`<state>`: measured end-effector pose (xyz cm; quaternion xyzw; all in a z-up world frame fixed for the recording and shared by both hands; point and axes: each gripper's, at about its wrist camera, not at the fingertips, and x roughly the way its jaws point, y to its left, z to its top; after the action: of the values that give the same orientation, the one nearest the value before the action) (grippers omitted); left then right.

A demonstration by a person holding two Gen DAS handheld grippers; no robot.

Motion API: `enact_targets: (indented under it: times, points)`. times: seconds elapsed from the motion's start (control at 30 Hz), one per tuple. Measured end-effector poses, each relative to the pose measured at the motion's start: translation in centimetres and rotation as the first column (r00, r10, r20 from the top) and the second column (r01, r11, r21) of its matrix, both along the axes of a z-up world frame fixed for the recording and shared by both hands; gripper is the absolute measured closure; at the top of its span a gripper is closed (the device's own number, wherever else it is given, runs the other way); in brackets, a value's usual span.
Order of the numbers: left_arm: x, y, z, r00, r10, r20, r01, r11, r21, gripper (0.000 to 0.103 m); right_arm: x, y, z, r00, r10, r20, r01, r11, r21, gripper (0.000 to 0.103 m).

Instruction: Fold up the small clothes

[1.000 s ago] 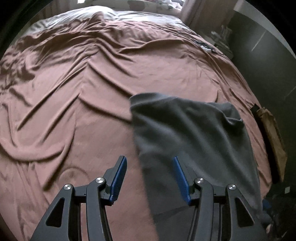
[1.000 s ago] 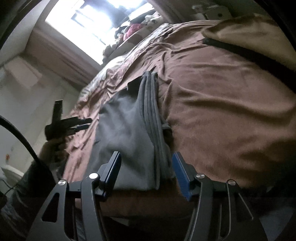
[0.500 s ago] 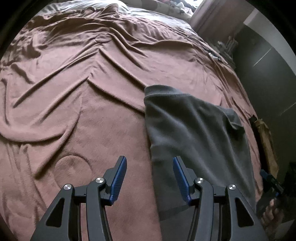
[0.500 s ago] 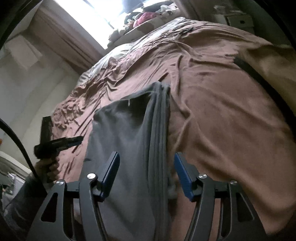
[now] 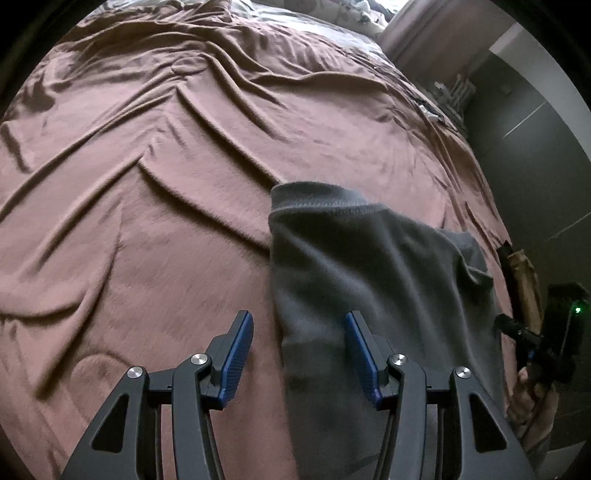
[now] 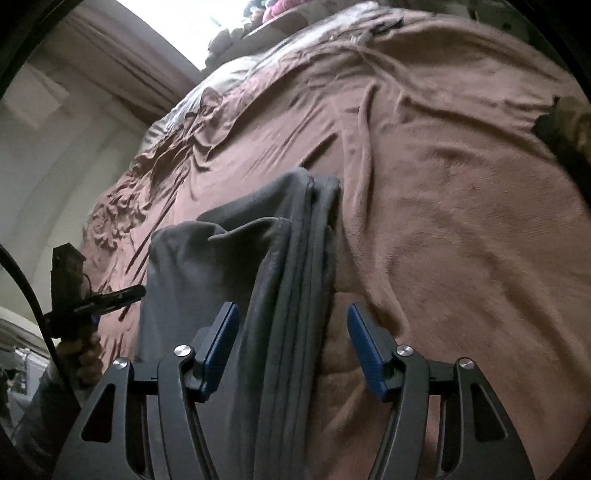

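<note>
A dark grey garment point(image 5: 369, 280) lies folded on the brown blanket point(image 5: 155, 192) of a bed. My left gripper point(image 5: 299, 325) hovers open just above its near left edge, which runs between the fingers untouched. In the right wrist view the garment point(image 6: 207, 266) shows several stacked folded layers along its right side. My right gripper point(image 6: 291, 317) is open over that layered edge, its pads clear of the cloth. Each hand-held gripper shows in the other's view: the right gripper point(image 5: 509, 326) beside the garment's far side, the left gripper point(image 6: 125, 293) beyond its left side.
A tan item with a black strap point(image 5: 522, 273) lies at the bed's right edge, also seen as the tan item point(image 6: 572, 118). Patterned bedding point(image 5: 332, 14) covers the head of the bed. A dark wall point(image 5: 535, 155) stands close to the right. The blanket is heavily creased.
The right gripper has swept sideways along the bed and now sits over the garment's layered edge. The left gripper dipped and rolled slightly toward the garment's left edge. The garment has not moved.
</note>
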<state>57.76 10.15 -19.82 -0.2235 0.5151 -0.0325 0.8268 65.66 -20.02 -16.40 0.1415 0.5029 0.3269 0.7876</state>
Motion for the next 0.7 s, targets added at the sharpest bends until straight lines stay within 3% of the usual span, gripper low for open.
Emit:
enact_targets:
  times: [0.27, 0.47, 0.53, 0.6, 0.7]
  points:
    - [2.0, 0.2, -1.2, 1.000, -0.018, -0.007, 0.018, 1.000, -0.022, 0.050, 3.6, 1.5, -1.5, 0.992, 0.079, -0.095, -0.073, 0.995, 0.064, 0.044]
    - [3.2, 0.3, -1.3, 1.000, -0.025, 0.009, 0.025, 0.999, -0.034, 0.052, 6.0, 3.0, -2.8, 0.983, 0.145, -0.109, -0.137, 0.987, 0.085, 0.044]
    - [3.9, 0.3, -1.2, 1.000, -0.027, 0.015, 0.027, 0.999, -0.032, 0.052, 6.4, 3.5, -2.8, 0.983, 0.150, -0.104, -0.143, 0.987, 0.079, 0.052]
    - [4.4, 0.3, -1.1, 0.999, -0.025, 0.025, 0.026, 0.999, -0.029, 0.053, 6.8, 3.8, -3.0, 0.985, 0.140, -0.102, -0.135, 0.989, 0.053, 0.078]
    - [4.6, 0.2, -0.9, 0.999, -0.025, 0.027, 0.026, 0.999, -0.029, 0.053, 7.1, 3.5, -2.8, 0.986, 0.131, -0.106, -0.124, 0.990, 0.069, 0.087]
